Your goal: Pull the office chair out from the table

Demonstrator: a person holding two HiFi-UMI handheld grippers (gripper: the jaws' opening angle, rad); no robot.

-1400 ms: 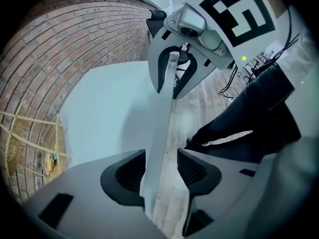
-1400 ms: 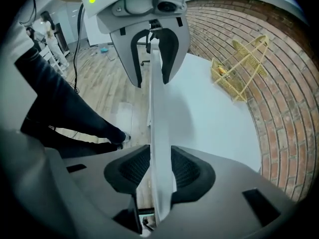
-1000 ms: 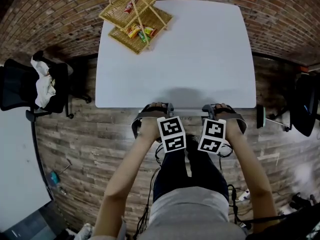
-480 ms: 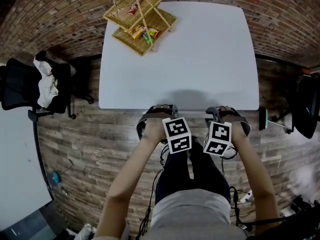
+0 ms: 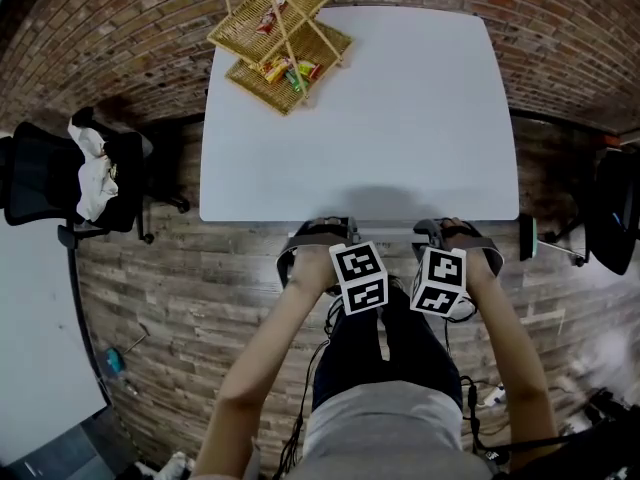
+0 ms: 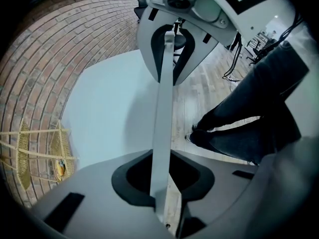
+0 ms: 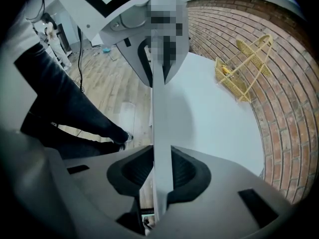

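The office chair is tucked under the white table. Only its light grey top back rail shows, along the table's near edge. My left gripper points down over the rail's left part, and my right gripper is over its right part. In the left gripper view the rail runs as a thin grey strip between both jaws of the left gripper, with the pads pressed on it. The right gripper view shows the same rail clamped in the right gripper.
A wicker basket with snacks stands at the table's far left corner. A black chair with a white cloth over it stands at the left, another dark chair at the right. The person's legs are just behind the rail. The floor is wood planks.
Both grippers stay clamped on the chair's rail in the same place. Only the head view has drifted slightly.
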